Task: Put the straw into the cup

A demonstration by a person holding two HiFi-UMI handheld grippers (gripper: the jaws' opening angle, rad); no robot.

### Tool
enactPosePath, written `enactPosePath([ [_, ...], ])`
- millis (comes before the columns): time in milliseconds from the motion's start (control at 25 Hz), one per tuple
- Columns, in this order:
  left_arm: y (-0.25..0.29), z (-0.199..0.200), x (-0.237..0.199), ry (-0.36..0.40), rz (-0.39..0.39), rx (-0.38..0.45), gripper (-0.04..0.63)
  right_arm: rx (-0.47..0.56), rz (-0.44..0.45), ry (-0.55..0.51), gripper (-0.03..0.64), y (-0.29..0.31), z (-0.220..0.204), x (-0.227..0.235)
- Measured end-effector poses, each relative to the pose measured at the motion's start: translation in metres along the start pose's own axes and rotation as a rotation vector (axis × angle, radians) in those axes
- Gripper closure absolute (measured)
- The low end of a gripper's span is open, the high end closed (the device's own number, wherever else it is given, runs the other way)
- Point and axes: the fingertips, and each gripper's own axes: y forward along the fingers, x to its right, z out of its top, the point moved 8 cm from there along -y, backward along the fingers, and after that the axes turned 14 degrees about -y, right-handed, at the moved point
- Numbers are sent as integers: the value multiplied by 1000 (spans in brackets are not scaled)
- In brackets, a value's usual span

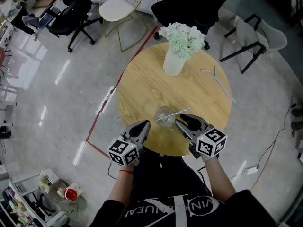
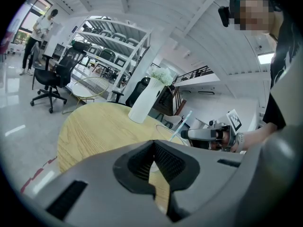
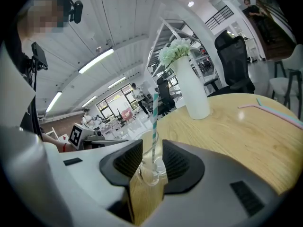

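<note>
Right gripper view, straw [image 3: 155, 122] between right tongs [image 3: 151, 167]

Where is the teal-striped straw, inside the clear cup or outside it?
Inside. The teal-striped straw stands in the clear cup, its lower end at the bottom, its top leaning past the rim.

Teal-striped straw [image 1: 178, 113] leans tilted inside the clear cup [image 1: 156, 115].
</note>
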Motion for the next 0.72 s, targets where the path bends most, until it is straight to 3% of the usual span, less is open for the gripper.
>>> enactPosePath([
  [360, -5, -5, 4, -1, 14, 16, 589, -3, 11, -6, 592, -6, -3, -3],
  [720, -9, -8, 11, 4, 19, 30, 589, -2, 46, -44, 611, -9, 3, -11],
])
